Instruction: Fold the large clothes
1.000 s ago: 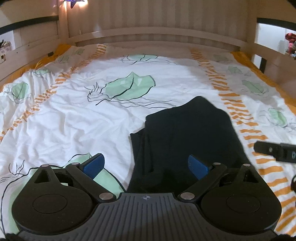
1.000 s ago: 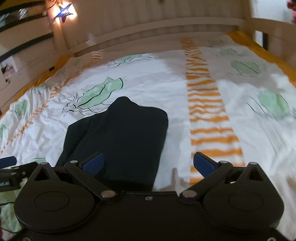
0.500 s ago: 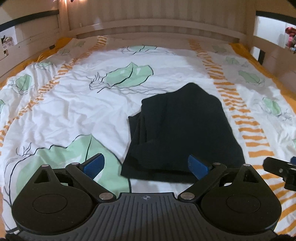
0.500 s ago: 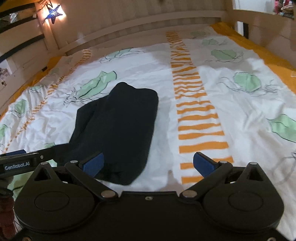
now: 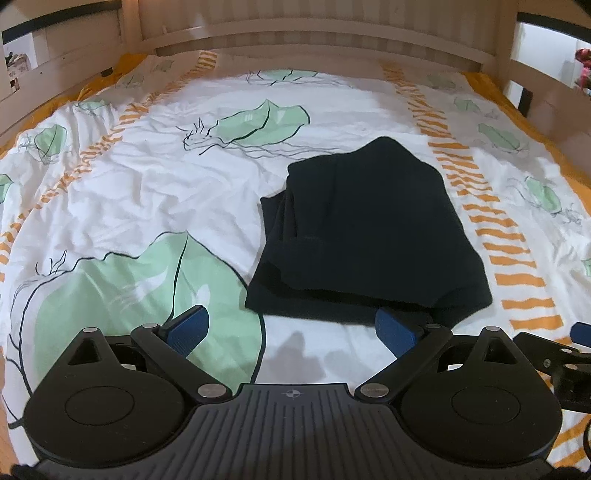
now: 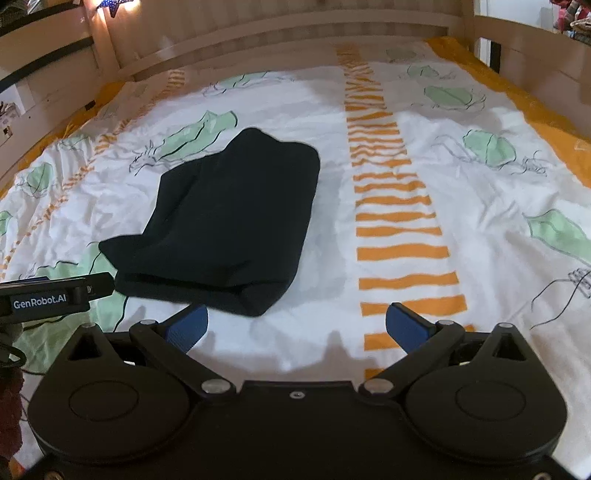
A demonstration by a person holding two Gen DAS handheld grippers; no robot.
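While both tools hang level over the near edge of the bed, the folded dark garment (image 5: 369, 236) lies flat on the leaf-print bedsheet (image 5: 155, 192), well short of the wooden headboard (image 5: 317, 33). Seen from the garment, the left gripper (image 5: 291, 330) sits just in front of its near hem, blue fingers (image 5: 186, 326) spread wide with nothing between them, the right-hand finger just overlapping the hem's corner in view. Over by the garment's right corner, beside the orange stripes (image 6: 395, 206), the right gripper (image 6: 297, 325) hovers just as wide and empty, pointing toward the headboard
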